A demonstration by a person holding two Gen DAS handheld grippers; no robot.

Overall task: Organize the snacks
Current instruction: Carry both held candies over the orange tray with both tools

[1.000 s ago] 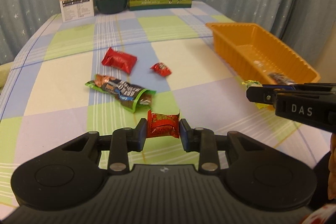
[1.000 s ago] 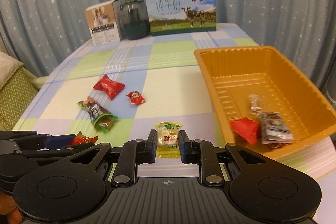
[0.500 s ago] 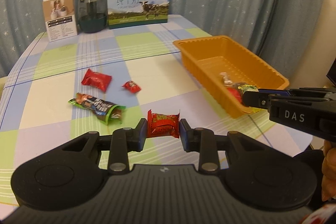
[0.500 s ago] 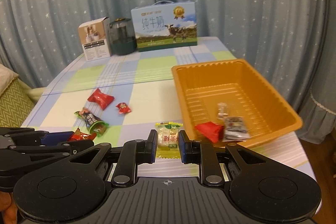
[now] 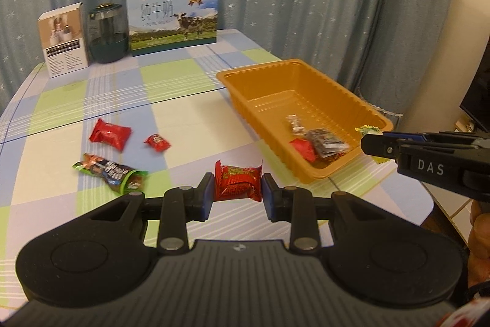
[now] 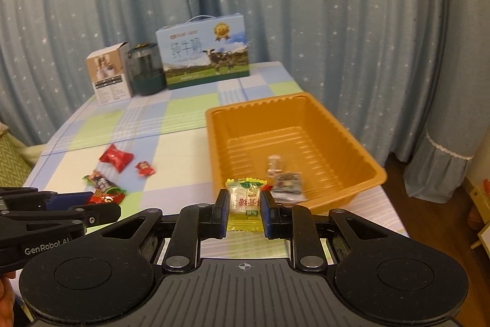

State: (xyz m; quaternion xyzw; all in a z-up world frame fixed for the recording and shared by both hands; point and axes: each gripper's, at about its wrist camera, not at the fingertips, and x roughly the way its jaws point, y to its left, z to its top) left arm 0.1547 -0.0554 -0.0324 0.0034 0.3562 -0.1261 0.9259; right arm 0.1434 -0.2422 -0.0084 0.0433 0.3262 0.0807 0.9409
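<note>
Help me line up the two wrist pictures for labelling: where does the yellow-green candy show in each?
Left wrist: the yellow-green candy peeks out at the right edge, in the right gripper, beside the orange tray's near corner.
Right wrist: bottom centre, clamped between the gripper's pads.
Shared landmark: the milk carton by the curtain.

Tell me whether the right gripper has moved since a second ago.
Yes. The right gripper, shut on the yellow candy, has risen and carried toward the orange tray, whose near rim now sits just beyond the candy.
</note>
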